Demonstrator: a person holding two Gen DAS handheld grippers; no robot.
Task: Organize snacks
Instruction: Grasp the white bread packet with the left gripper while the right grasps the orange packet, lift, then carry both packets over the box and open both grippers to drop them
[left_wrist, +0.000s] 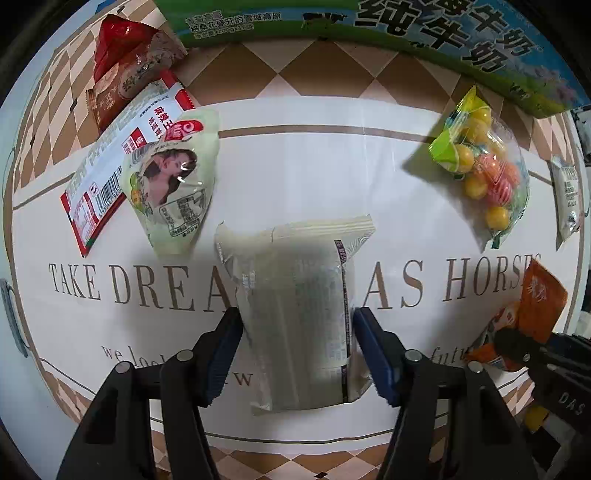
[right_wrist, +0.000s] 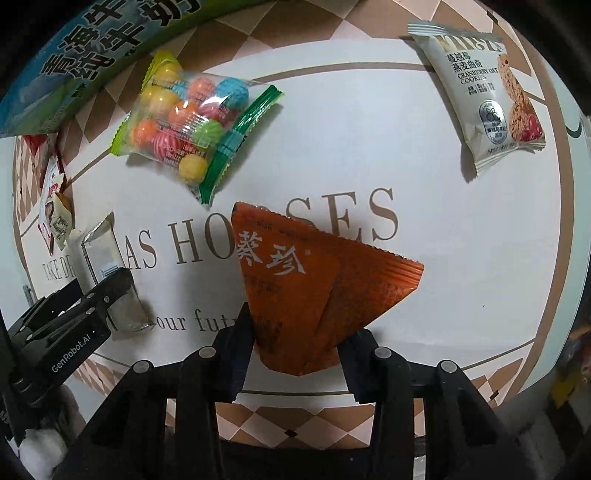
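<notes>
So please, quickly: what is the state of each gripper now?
Left gripper: closed on the pale beige foil snack packet.
Right gripper: closed on the orange crinkled snack packet.

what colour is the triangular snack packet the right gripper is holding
Orange, with white characters: the triangular foil snack packet shows best in the right wrist view.
</notes>
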